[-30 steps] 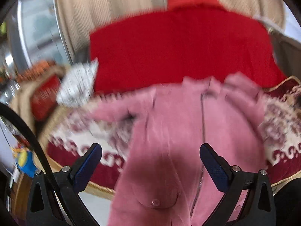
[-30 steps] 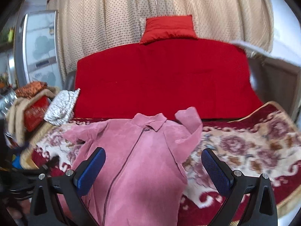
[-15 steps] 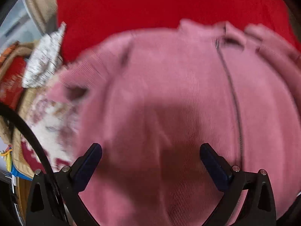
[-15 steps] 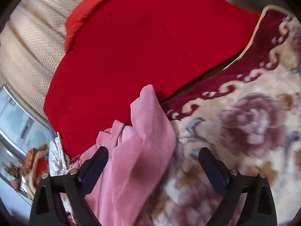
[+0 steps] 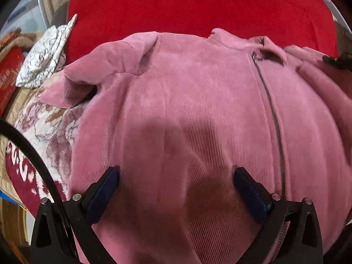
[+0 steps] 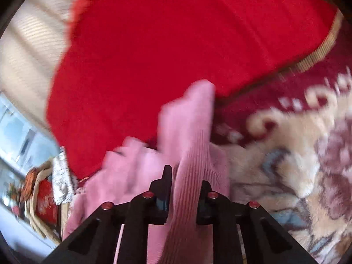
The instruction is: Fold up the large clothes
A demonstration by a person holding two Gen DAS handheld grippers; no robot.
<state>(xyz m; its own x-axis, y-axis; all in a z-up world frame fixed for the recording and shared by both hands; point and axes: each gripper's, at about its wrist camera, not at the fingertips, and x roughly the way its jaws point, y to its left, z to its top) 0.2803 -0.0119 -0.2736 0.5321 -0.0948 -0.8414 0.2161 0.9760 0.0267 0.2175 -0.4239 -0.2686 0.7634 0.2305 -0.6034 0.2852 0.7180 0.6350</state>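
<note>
On the rug point(image 6: 297, 154), R gripper point(image 6: 183, 195), wide apart a sec ago, now clamped on pink jacket point(image 5: 198, 110) sleeve point(image 6: 189, 132). L gripper point(image 5: 176, 189) jaws apart, now low over jacket body. Sleeve fold can start.

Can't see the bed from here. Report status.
Right gripper shut on a sleeve of the pink jacket. Left gripper open over its front. Jacket flat, unfolded. Nothing in the way.
</note>
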